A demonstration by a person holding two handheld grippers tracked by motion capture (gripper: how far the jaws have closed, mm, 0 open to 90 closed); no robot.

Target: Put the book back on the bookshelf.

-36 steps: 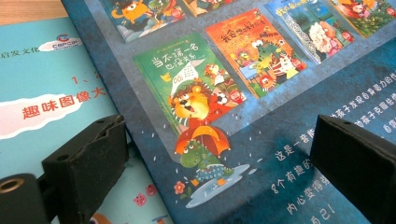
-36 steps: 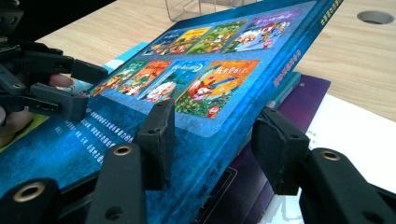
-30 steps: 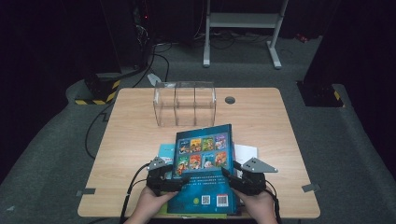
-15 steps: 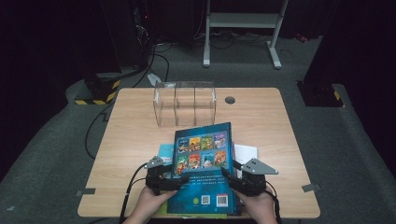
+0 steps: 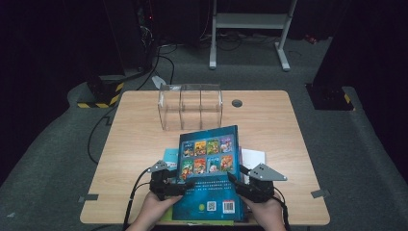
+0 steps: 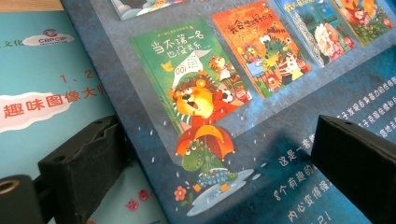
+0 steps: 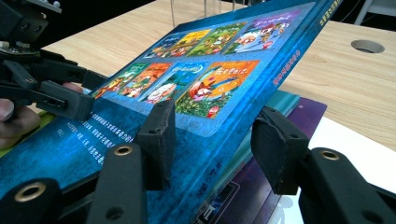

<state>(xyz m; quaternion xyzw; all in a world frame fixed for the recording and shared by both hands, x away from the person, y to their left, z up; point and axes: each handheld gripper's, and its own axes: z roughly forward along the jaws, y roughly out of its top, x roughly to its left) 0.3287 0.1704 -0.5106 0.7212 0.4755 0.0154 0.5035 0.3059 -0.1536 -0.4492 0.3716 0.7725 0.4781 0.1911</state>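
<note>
My L claw [image 5: 183, 184] sits at the near-left of the table [image 5: 139, 134], w/ my left hand [image 5: 151, 214] behind it. Its jaws stand wide, astride the L edge of the blue picture book [image 5: 209, 163]. In the left gripper view [image 6: 219, 154] one jaw is down beside the edge, over the teal book [image 6: 46, 93] underneath; the other is over the blue cover [image 6: 261, 116], near the lines of white print. Can't tell whether the pads press on it or just straddle it.

The teal book [image 5: 171, 155] pokes out from under the blue one on the L side.

The blue picture book is at the near-middle of the table, btwn my two claws, back cover up: two rows of small cover pics, barcode + QR code at the near end. It's tilted, far end raised above the stack below, near end low by my hands. Beyond its far end, apart from it, stands a clear box [image 5: 190, 107] w/ three compartments.

My R claw [image 5: 236, 180] is at the book's R edge, my right hand [image 5: 264, 214] behind it. In the right gripper view [image 7: 215, 130] it's about half-spread around the spine edge: one pad lies on top of the cover [image 7: 201, 70], the other stands off the spine w/ a gap showing, so not clenched on it. Below that edge are the teal book [image 7: 280, 100], a purple book [image 7: 308, 112] and a white sheet [image 7: 345, 154].

The white sheet [image 5: 254, 158] sticks out on the R of the stack. Farther back-right is a round hole [image 5: 236, 103] in the tabletop, just beside the clear box.
</note>
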